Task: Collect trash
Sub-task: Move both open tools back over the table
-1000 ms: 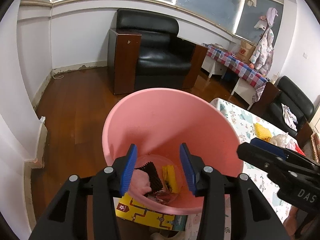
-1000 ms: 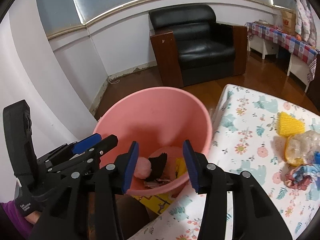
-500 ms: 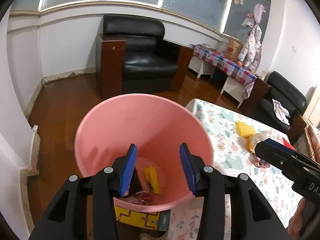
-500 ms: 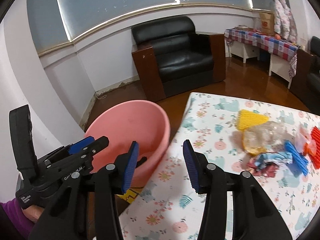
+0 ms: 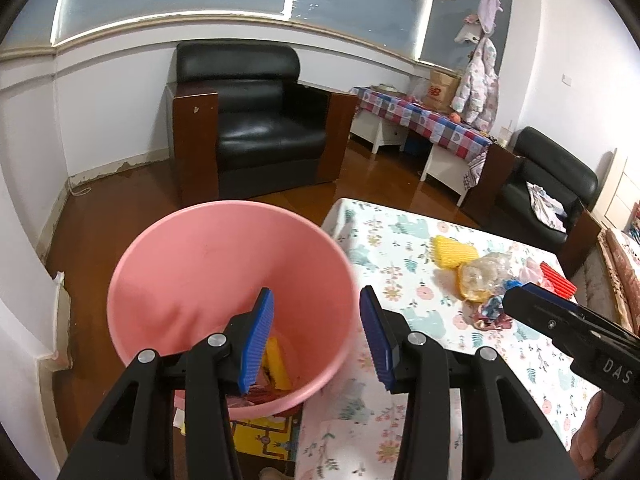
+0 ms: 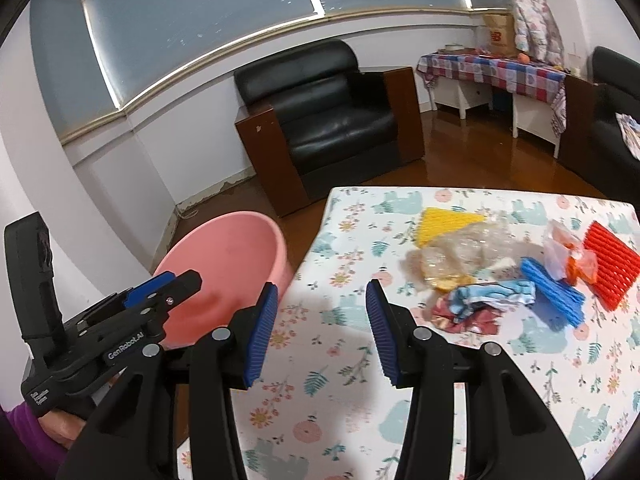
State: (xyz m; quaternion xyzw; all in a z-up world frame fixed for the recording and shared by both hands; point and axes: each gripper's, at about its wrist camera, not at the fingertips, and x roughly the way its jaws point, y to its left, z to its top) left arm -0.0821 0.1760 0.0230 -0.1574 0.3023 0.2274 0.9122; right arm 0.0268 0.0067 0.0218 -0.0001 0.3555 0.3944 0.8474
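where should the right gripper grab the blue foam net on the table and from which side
Take the blue foam net across its narrow width at mid-length, coming from above: it lies flat and diagonal. The open right gripper should avoid the end under the clear wrapper.

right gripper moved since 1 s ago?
Yes. The right gripper has swung rightward: a second ago its jaws framed the pink bucket; now the bucket sits at their left and they frame the floral tablecloth, open and empty.

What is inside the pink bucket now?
At the bottom of the pink bucket lie a yellow piece and reddish scraps; the left gripper's fingers cover the rest.
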